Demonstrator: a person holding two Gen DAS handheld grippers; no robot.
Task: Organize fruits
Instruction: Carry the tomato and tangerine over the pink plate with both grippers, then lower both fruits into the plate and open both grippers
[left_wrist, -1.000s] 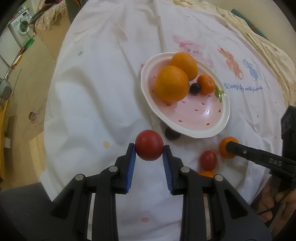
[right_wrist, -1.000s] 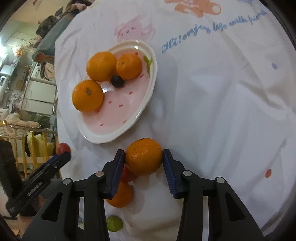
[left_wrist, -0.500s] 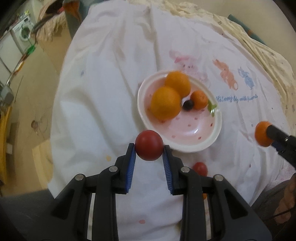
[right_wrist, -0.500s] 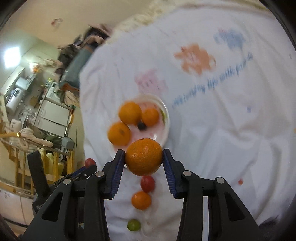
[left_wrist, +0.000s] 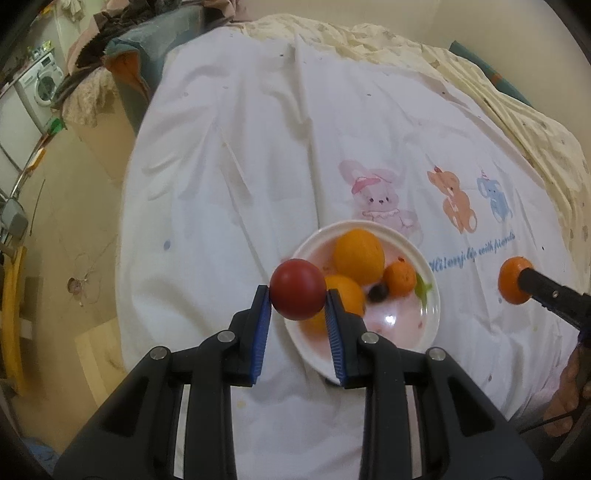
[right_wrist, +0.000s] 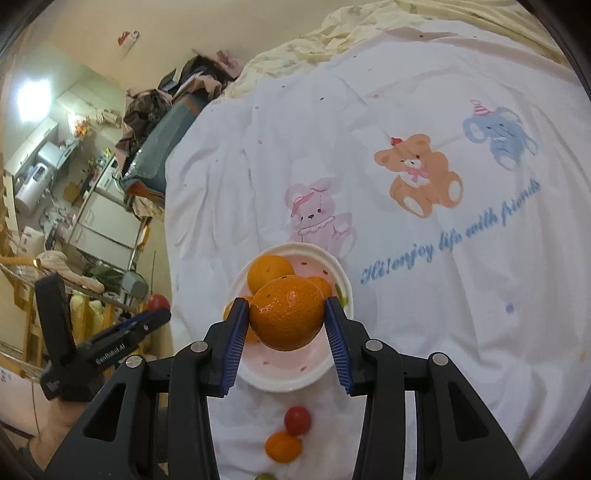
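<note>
My left gripper (left_wrist: 298, 295) is shut on a red tomato (left_wrist: 297, 288) and holds it high above the near left rim of the pink plate (left_wrist: 433, 311). The plate holds two oranges (left_wrist: 358, 255), a small mandarin (left_wrist: 399, 277) and a dark grape (left_wrist: 377, 292). My right gripper (right_wrist: 285, 318) is shut on an orange (right_wrist: 287, 313), high over the plate (right_wrist: 334, 266). It also shows at the right of the left wrist view (left_wrist: 514, 280). A small tomato (right_wrist: 297, 420) and a mandarin (right_wrist: 283, 447) lie on the cloth in front of the plate.
The plate stands on a white cloth with cartoon animals (right_wrist: 424, 184) over a bed. A green fruit (right_wrist: 266, 477) lies at the cloth's near edge. The floor, a washing machine (left_wrist: 40, 86) and clutter lie off the left side.
Both grippers have risen well above the cloth with their fruit. The plate now looks smaller and sits under the grippers.
</note>
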